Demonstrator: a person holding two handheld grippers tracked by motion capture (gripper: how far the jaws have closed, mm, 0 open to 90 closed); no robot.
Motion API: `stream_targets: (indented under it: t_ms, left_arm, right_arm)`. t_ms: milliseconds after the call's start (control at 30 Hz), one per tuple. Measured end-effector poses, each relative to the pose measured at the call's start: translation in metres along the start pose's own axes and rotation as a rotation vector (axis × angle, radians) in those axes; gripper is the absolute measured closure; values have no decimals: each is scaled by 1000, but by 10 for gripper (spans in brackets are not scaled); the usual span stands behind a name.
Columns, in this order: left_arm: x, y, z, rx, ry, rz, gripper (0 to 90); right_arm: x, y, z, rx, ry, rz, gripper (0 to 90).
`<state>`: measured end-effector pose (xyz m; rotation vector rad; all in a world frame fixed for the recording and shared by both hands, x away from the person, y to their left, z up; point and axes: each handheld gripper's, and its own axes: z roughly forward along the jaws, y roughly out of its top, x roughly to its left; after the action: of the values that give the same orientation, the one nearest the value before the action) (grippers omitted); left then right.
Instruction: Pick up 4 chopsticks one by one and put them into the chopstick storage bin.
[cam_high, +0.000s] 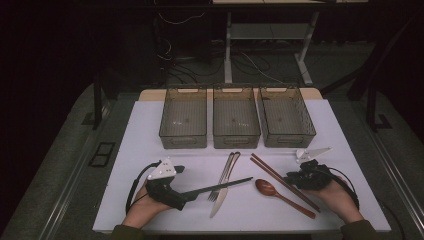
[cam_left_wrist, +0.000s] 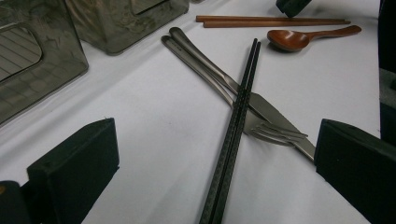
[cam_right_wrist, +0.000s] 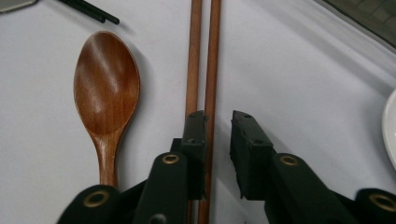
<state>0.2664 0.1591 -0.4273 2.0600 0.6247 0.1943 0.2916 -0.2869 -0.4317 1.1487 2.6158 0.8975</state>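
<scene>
Black jaws of the left hand-held gripper (cam_left_wrist: 215, 163) stood wide apart over black chopsticks (cam_left_wrist: 236, 126), which lay across a metal knife (cam_left_wrist: 275, 114) and fork (cam_left_wrist: 280, 134). The right hand-held gripper (cam_right_wrist: 218, 122) had its jaws a little apart, just over brown chopsticks (cam_right_wrist: 203, 51). A wooden spoon (cam_right_wrist: 106, 88) lay beside them on the white bench (cam_high: 150, 130), near three bins (cam_high: 236, 122).

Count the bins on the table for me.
3, all empty, in a row along the table's far edge: left bin, middle bin, right bin. They sit side by side beyond the cutlery; none looks hidden.
</scene>
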Motion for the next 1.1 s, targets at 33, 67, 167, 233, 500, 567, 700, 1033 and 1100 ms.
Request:
stream_targets:
  t_ms: [33,67,167,233,500,567,700,1033,1100]
  left_arm:
    - [0,0,0,0,0,0,0]
    - [0,0,0,1,-1,0,0]
    - [0,0,0,-2,-2,-1,0]
    - [0,0,0,-2,-2,-1,0]
    - [0,0,0,2,-4,2,0]
    - [-1,0,0,-3,-4,2,0]
    - [-1,0,0,-3,-5,2,0]
    - [-1,0,0,-5,-7,4,0]
    - [-1,0,0,-5,-8,4,0]
  right_arm:
    - [0,0,0,4,-1,-7,768]
    - [1,0,1,6,-2,-10,773]
    - [1,-1,3,14,0,-24,782]
    - [2,-1,4,18,3,-29,792]
    - [3,-2,5,26,-21,-47,827]
    - [2,-3,6,23,-23,-55,828]
    - [3,-3,6,22,-29,-65,828]
    - [5,-2,6,29,-53,-66,843]
    - [4,-3,5,30,-58,-62,843]
